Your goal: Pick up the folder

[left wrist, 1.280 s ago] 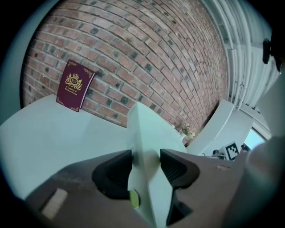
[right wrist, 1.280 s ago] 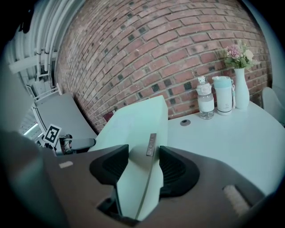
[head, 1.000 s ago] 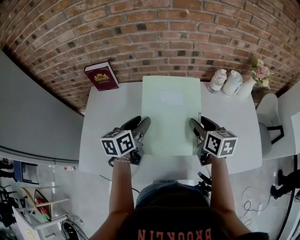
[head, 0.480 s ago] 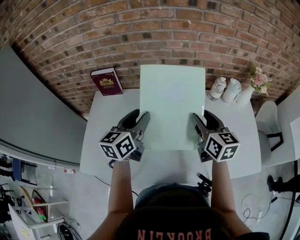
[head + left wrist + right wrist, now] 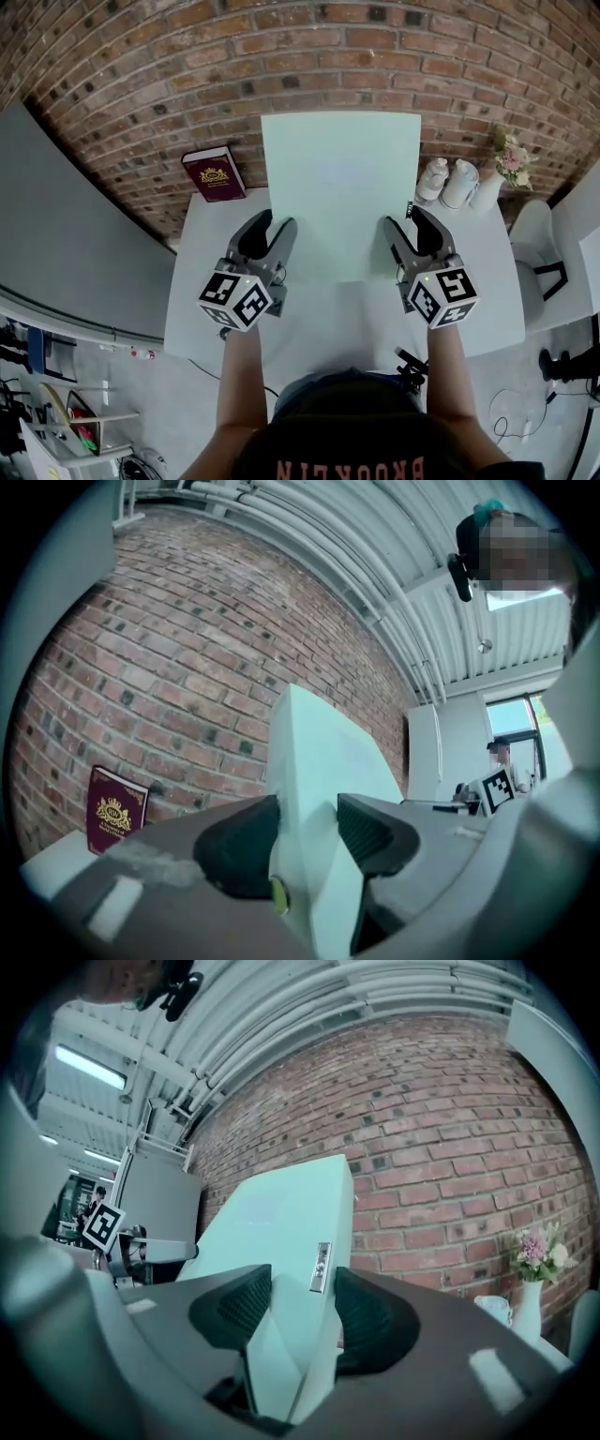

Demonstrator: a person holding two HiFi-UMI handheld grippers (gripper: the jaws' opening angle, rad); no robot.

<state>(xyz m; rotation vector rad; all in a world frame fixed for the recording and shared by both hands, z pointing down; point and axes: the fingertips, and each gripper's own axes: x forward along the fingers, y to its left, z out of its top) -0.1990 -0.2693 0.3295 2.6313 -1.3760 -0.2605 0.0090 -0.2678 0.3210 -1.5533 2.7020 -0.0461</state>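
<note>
Here, the pale green rectangular folder [image 5: 342, 192] hangs clear of the white table [image 5: 202, 281], carried between the two hand-held tools. The left gripper [image 5: 270, 234] is clamped on the folder's left edge near its lower corner, and the right gripper [image 5: 410, 230] is clamped on the right edge at about the same height. The sheet therefore spans the gap between them. In the head view the folder's upper part stands in front of the red brick wall [image 5: 281, 66], while its lower edge sits over the tabletop, just ahead of the two marker cubes.

In the left gripper view, the left gripper [image 5: 305, 832] has its dark ribbed pads on either side of the folder's [image 5: 319, 771] edge, which rises out of the jaws and leans toward the wall. In the right gripper view, the right gripper [image 5: 305, 1307] stands fairly wide, with the folder [image 5: 281, 1222] wedged between the pads and splayed like a narrow V at the bottom. A small metal clip [image 5: 321, 1267] shows on the folder's edge just above the right-hand pad.

A burgundy hardcover book with a gold crest [image 5: 214, 174] leans against the wall at the table's left rear, well apart from the folder. Two white ceramic jars [image 5: 448, 181] and a white vase of pink flowers [image 5: 506, 159] stand at the right rear.
</note>
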